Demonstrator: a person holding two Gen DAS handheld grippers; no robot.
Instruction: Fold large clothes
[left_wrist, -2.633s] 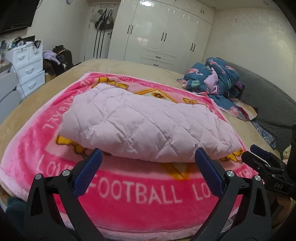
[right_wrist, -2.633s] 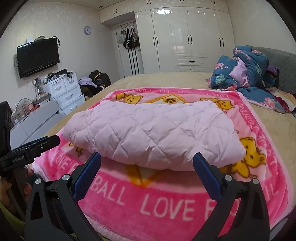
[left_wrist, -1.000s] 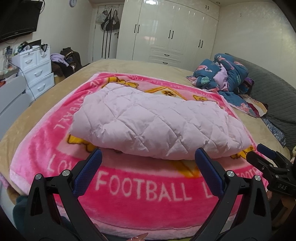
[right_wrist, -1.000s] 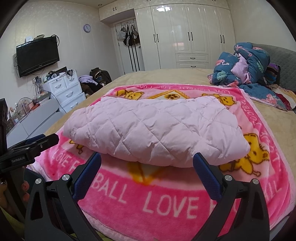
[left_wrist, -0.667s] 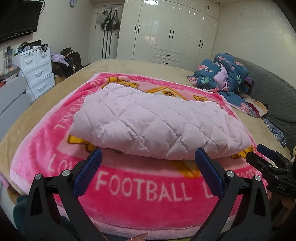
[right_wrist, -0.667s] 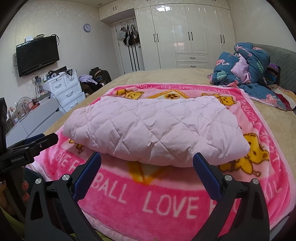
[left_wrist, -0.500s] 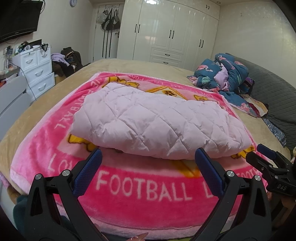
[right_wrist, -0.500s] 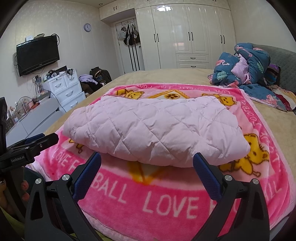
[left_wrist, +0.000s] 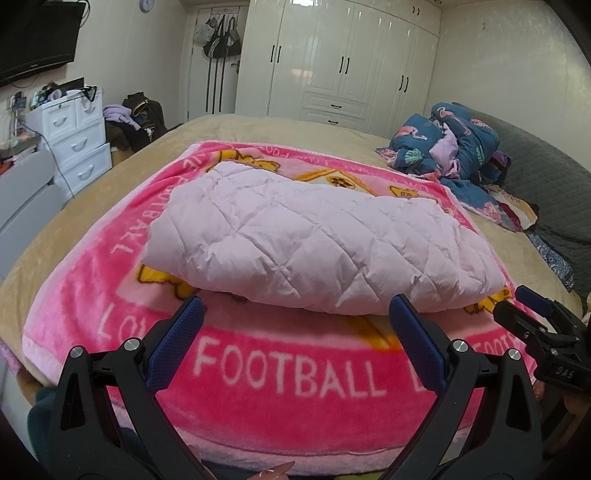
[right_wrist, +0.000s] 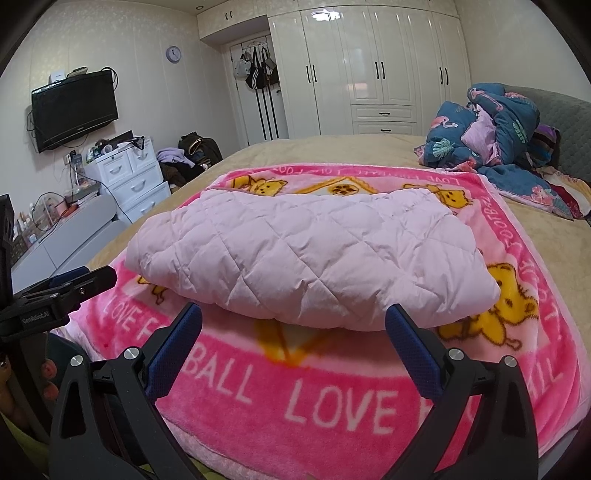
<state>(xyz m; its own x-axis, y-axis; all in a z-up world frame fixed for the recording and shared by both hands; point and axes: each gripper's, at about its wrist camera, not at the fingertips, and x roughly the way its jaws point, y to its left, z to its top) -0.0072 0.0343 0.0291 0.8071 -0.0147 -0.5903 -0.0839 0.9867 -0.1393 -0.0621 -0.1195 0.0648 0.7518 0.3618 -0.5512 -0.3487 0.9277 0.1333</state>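
Pale pink quilted garment (left_wrist: 317, 243) lies folded into a compact block mid pink blanket (left_wrist: 288, 373) on the bed, both left gripper (left_wrist: 295, 343) and right gripper (right_wrist: 295, 343) spread wide, empty, short of it; folding looks done, though underside hidden.

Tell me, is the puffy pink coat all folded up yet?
Looks nearly done: the pink quilted coat already lies as one folded bundle on the pink blanket. Nothing is in hand; the left gripper and right gripper are open, short of it. Possibly only tidying or moving remains.
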